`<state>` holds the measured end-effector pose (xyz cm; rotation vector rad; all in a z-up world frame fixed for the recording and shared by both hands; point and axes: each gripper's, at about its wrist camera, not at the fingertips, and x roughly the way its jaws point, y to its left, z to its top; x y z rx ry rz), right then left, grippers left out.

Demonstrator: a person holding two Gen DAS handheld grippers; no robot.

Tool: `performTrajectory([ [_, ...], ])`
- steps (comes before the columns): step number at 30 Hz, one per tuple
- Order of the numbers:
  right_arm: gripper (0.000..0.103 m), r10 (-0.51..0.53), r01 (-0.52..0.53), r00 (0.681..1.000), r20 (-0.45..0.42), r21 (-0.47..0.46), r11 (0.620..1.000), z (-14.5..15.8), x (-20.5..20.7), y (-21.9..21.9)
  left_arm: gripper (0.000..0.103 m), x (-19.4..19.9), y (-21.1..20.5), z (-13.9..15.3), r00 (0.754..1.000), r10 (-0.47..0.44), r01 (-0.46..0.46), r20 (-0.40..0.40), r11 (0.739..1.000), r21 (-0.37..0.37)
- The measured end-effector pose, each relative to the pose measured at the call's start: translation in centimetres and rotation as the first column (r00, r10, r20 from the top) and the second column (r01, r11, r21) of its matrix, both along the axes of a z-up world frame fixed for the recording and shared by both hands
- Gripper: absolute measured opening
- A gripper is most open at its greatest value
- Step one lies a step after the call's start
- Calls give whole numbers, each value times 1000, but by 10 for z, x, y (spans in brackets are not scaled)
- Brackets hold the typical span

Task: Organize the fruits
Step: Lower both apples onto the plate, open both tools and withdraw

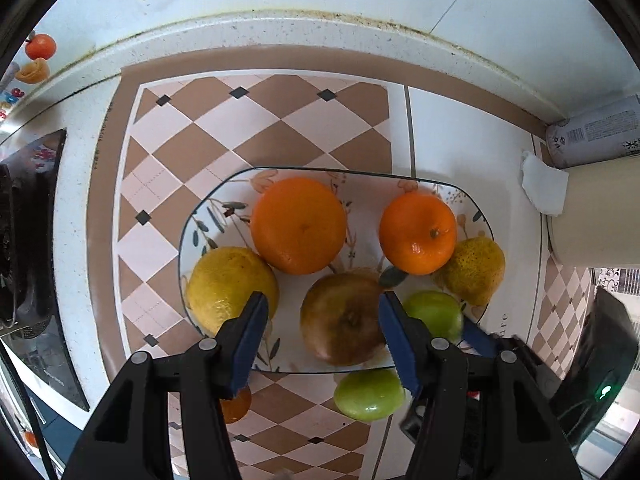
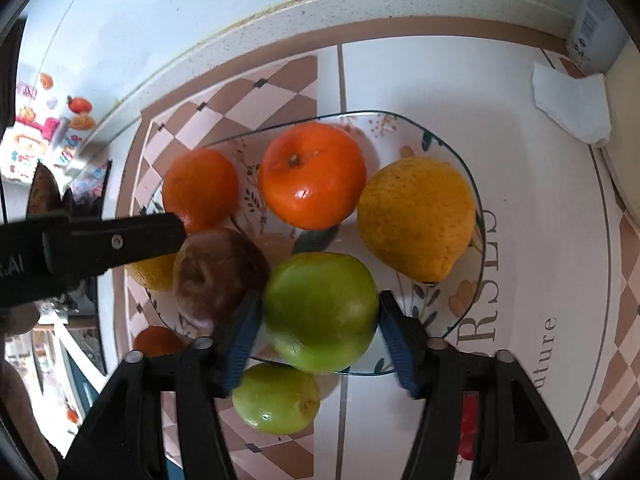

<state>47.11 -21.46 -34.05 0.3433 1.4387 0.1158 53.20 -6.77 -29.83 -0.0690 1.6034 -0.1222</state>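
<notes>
Quick pass: we hold both grippers over a glass plate of fruit on the patterned counter mat.

Left wrist view: left gripper points down, jaws apart around the brown apple. The right pad looks to touch its side; the left pad stands clear of it, so nothing is pinched. On the plate we also see a big orange, a small orange, a lemon and a speckled pear. This view shows the right gripper's blue pad beside a green apple.

Right wrist view: right gripper has that green apple between its pads on the plate. Jaws are spread, a gap on the right side; the left pad is blurred against the skin, we can't tell if it touches. Only here does the left gripper's black arm cross from the left.

Off the plate: a second green apple and a partly hidden orange lie at its near edge.
</notes>
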Motion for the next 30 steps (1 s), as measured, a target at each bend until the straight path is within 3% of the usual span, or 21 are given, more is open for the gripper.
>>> performTrajectory([
  [2,86,-3,3,1000,15,0,1000,7,0,-2,65,-2,1,3,1000,-8,8,13,1000,9],
  [5,90,5,-5,1000,5,-40,999,17,-2,-4,83,-9,7,8,999,-22,20,46,999,44],
  [9,94,4,-6,1000,-21,-113,994,26,-11,-8,97,-21,19,12,997,-12,6,70,997,78],
  [16,94,3,-1,1000,6,-210,978,45,-31,-12,97,-51,30,21,991,2,-18,136,993,114],
  [30,95,11,10,994,112,-187,982,119,-88,-9,97,-126,36,72,969,-29,-4,244,991,137],
])
